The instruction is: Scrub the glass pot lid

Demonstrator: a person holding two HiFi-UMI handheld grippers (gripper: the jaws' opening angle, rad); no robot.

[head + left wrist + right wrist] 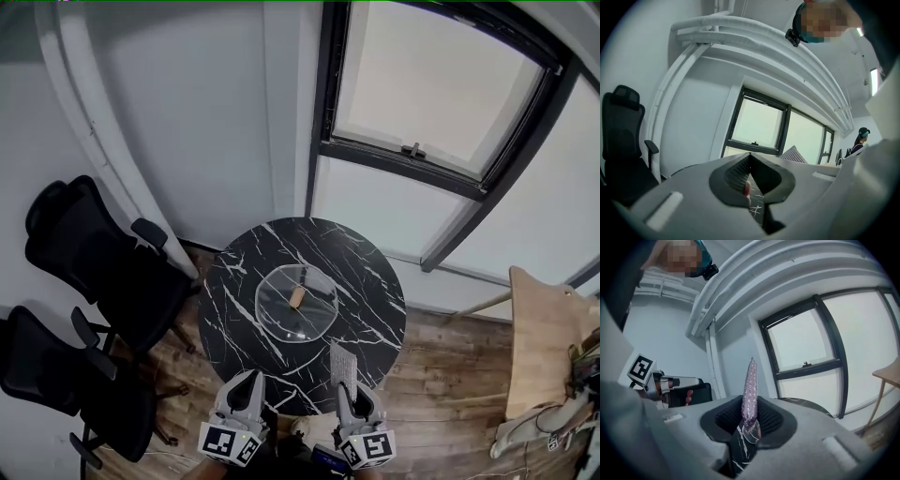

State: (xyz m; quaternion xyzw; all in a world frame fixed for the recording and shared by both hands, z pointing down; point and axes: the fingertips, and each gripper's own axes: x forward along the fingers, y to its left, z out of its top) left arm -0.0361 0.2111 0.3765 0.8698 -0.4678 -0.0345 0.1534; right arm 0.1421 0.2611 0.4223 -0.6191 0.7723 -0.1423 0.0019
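Centrally, a lid [279, 315] lies on a table [367, 281]; left gripper [749, 163] pressed together; right gripper [751, 420] pinches a glittery scrubber [750, 383].

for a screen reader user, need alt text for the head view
A glass lid lies at the middle of a round black marble table. At its near edge, the right tool holds a scrub pad; the left tool is empty.
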